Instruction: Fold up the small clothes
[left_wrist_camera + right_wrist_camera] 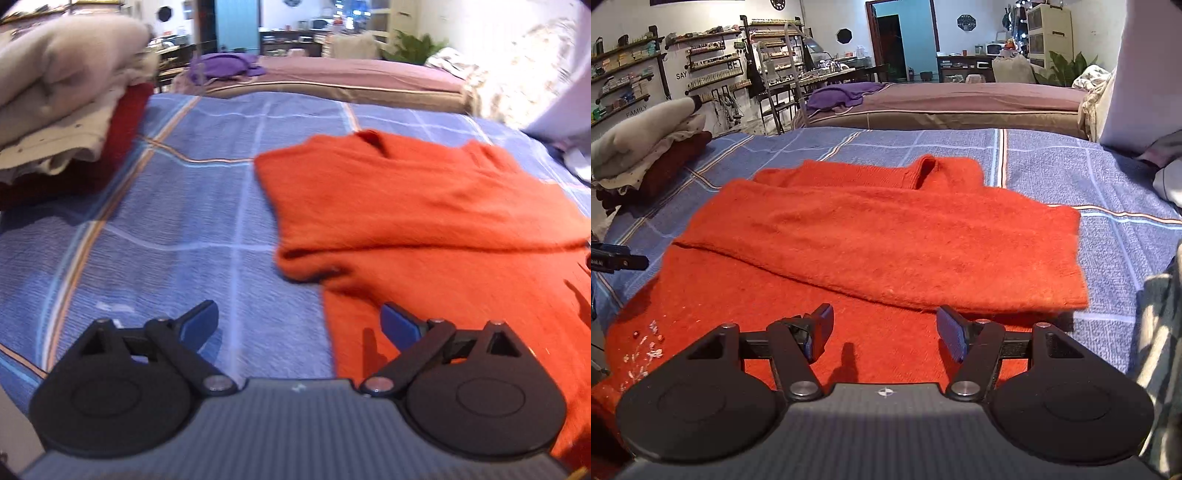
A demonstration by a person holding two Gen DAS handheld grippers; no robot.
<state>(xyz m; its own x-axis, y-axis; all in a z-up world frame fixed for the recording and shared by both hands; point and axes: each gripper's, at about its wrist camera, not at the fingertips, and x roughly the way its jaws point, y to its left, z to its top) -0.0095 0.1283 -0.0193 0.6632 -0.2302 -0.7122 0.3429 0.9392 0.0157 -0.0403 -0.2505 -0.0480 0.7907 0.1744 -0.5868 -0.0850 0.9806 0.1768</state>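
An orange knit sweater (pixel 424 206) lies flat on the blue checked bedspread (pixel 177 221), with a sleeve folded across its body (pixel 886 243). My left gripper (pixel 299 325) hovers open above the sweater's left edge, half over the bedspread, with nothing between its blue pads. My right gripper (pixel 884 334) stands open low over the sweater's lower part, just short of the folded sleeve, also with nothing between its fingers. The left gripper's tip (pixel 624 260) shows at the left edge of the right wrist view.
A stack of folded clothes (pixel 62 103), grey on top and dark red below, sits at the bed's left side (pixel 646 155). A second bed with a purple garment (pixel 846 92) lies beyond. Pale fabric (pixel 1167 184) lies at the right edge.
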